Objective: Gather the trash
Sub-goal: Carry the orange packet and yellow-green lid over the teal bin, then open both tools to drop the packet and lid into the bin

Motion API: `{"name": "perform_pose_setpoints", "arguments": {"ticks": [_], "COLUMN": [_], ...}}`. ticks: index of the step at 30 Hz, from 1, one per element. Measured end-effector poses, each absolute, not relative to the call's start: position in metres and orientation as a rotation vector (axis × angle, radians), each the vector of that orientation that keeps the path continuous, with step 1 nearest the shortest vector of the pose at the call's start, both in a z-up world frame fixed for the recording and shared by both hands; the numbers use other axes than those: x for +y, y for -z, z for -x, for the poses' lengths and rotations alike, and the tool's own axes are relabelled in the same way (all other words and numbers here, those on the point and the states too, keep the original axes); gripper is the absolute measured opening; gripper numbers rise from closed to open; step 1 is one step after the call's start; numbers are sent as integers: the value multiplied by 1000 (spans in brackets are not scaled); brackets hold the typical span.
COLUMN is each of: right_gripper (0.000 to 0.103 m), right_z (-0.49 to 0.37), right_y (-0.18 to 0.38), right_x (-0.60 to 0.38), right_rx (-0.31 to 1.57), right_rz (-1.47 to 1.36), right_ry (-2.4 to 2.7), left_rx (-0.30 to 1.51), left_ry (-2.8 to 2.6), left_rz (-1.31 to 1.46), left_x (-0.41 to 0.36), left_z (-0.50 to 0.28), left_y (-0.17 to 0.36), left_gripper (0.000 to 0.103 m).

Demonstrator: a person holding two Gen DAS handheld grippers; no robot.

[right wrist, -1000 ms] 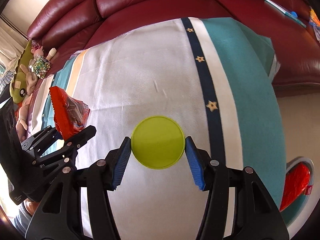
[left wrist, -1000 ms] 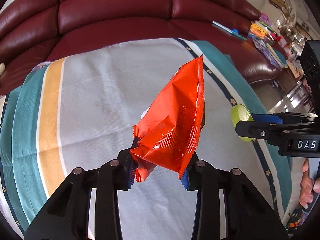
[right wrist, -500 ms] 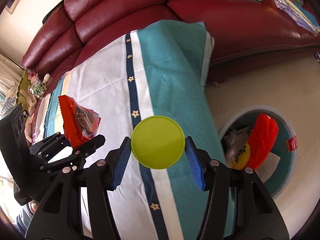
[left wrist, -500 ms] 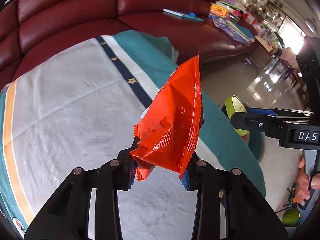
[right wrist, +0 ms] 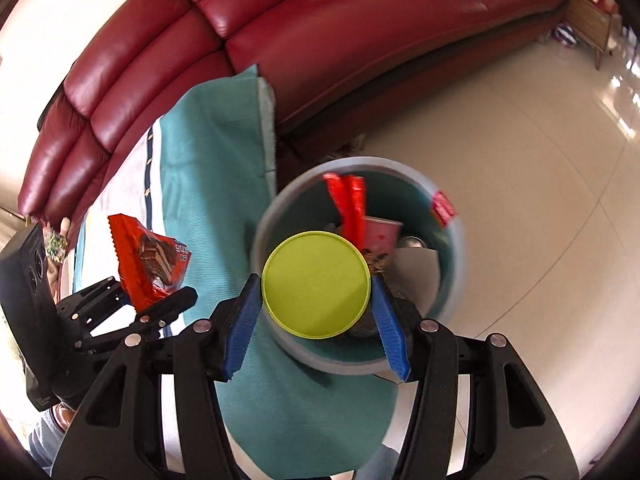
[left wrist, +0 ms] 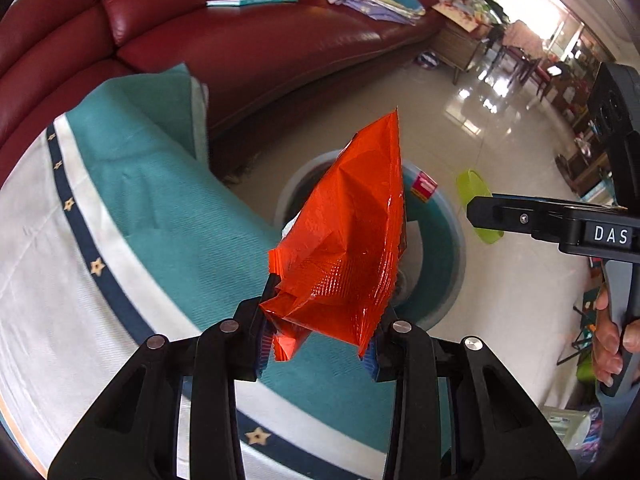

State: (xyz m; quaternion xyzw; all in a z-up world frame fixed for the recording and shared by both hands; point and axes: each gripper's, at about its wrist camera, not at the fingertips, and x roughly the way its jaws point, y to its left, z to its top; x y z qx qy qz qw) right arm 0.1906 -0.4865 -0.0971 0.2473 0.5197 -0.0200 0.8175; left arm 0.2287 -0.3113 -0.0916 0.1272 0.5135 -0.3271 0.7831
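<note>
My left gripper (left wrist: pixel 316 344) is shut on a crumpled red snack wrapper (left wrist: pixel 344 248), held in the air beside the table's edge; it also shows in the right wrist view (right wrist: pixel 148 260). My right gripper (right wrist: pixel 316 320) is shut on a round lime-green lid (right wrist: pixel 316 284), held above the open teal trash bin (right wrist: pixel 452 280) on the floor. The lid also shows in the left wrist view (left wrist: pixel 478 204), right of the wrapper. The bin (left wrist: pixel 436 280) lies behind the wrapper and holds red wrappers (right wrist: pixel 348 204), a pink cup (right wrist: pixel 382 236) and other trash.
A table under a teal, white and navy striped cloth (left wrist: pixel 140 216) is at the left. A dark red leather sofa (left wrist: pixel 248 40) with books and papers stands behind. Beige tiled floor (left wrist: pixel 500 128) spreads to the right.
Both grippers have swung right, from over the tablecloth to the table's edge. The trash bin has come fully into view below the lid. Both grips are unchanged.
</note>
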Motion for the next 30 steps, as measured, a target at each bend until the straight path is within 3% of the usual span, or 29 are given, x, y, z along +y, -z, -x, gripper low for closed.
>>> {"name": "perform_pose_setpoints", "arguments": {"ticks": [12, 15, 17, 19, 22, 30], "right_gripper": [53, 53, 53, 53, 53, 53], "right_z": [-179, -180, -183, -185, -190, -202], "right_y": [111, 112, 115, 119, 123, 128], "right_x": [-525, -528, -528, -528, -524, -512], "right_rx": [1115, 1125, 1133, 1141, 1151, 1180], "right_rz": [-590, -590, -595, -597, -598, -579], "right_ry": [82, 88, 90, 88, 83, 67], "left_rx": [1192, 1203, 1202, 1213, 1191, 1170], "left_ry": [804, 816, 824, 818, 792, 746], "left_rz": [-366, -363, -361, -365, -369, -340], "left_x": [-406, -409, -410, -408, -401, -374], "left_z": [-230, -233, -234, -233, -231, -230], "left_y": [135, 143, 146, 149, 146, 132], "left_gripper": [40, 55, 59, 77, 92, 98]}}
